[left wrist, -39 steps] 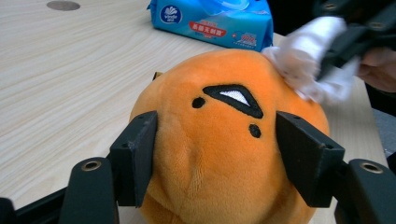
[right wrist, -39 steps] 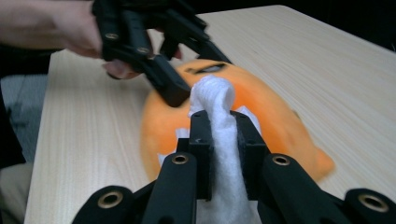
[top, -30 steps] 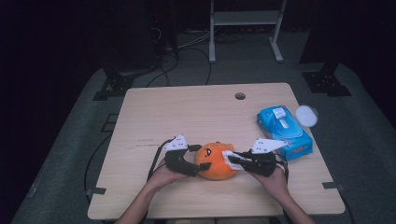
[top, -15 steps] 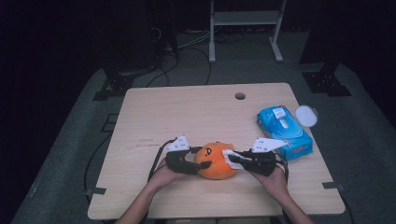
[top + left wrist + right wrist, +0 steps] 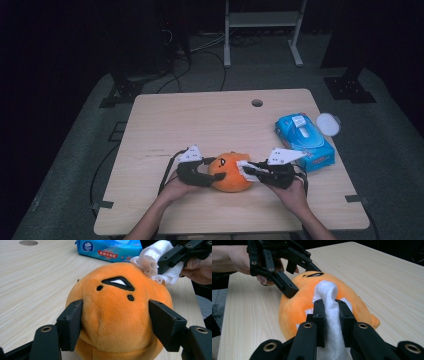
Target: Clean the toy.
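Observation:
An orange plush toy (image 5: 230, 172) with a black stitched face (image 5: 116, 282) lies near the table's front edge. My left gripper (image 5: 211, 178) holds it from the left. Its jaws have just been closing, and both pads (image 5: 71, 323) now press into the plush's sides. My right gripper (image 5: 248, 171) comes in from the right, shut on a white wipe (image 5: 327, 293). The bunched end of the wipe rests on the top of the plush (image 5: 294, 307). In the left gripper view the wipe (image 5: 150, 261) touches the toy's far upper edge.
A blue pack of wet wipes (image 5: 304, 141) lies at the right of the wooden table (image 5: 200, 120), with a round white lid (image 5: 328, 124) just beyond it. A cable hole (image 5: 257, 103) sits near the far edge. Dark floor and stand legs lie behind.
The left gripper's jaws have closed in on the plush's sides. The right gripper with the wipe has stayed against the toy, and the plush has barely shifted.

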{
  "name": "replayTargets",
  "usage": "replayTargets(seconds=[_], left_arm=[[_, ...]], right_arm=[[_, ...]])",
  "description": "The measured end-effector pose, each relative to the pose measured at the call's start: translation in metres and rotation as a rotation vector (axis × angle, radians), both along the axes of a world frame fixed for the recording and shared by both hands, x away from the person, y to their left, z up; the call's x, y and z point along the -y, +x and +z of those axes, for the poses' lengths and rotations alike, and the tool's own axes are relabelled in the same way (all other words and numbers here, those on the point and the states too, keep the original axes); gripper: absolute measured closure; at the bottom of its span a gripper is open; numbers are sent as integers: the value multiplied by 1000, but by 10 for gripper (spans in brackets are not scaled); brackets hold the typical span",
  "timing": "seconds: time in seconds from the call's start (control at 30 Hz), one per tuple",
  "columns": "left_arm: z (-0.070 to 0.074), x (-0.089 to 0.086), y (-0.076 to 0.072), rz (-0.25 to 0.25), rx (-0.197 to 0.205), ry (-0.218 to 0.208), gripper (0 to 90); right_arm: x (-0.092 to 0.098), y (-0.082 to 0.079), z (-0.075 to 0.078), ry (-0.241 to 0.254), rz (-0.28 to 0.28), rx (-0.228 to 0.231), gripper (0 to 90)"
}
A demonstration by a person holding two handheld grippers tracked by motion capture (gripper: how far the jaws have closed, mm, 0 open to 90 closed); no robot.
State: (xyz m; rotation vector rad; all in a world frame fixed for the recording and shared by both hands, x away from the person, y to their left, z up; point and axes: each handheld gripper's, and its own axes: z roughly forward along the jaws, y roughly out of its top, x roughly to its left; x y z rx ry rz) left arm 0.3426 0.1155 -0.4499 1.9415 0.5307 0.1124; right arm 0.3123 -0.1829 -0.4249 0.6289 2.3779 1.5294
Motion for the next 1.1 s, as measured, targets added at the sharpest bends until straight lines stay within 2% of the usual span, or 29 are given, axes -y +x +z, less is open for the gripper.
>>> replayTargets(seconds=[0.13,0.3,0.5,0.73,0.83,0.9,0.97,1.03,1.1], left_arm=[[0,0,1,1,-7,-2,305],[-1,-2,2,7,-8,2,320],[-3,-5,7,22,-43,-25,332],[-3,-5,9,40,-51,-23,334],[-4,-4,11,66,-67,-37,337],[-5,-3,12,79,-77,-50,338],[-4,-2,12,76,-73,-40,338],[-5,-3,12,73,-73,-44,337],[-4,-2,11,68,-65,-42,337]], right_arm=[[-9,-7,6,13,35,18,789],[-25,-11,3,-40,73,54,789],[-10,-2,0,-24,21,36,790],[5,2,-2,-26,-32,23,791],[-4,-4,3,-28,-13,54,791],[-15,-8,5,-20,32,61,790],[-27,-13,5,-52,58,90,789],[-30,-14,4,-76,54,113,790],[-23,-10,4,-55,38,91,791]])
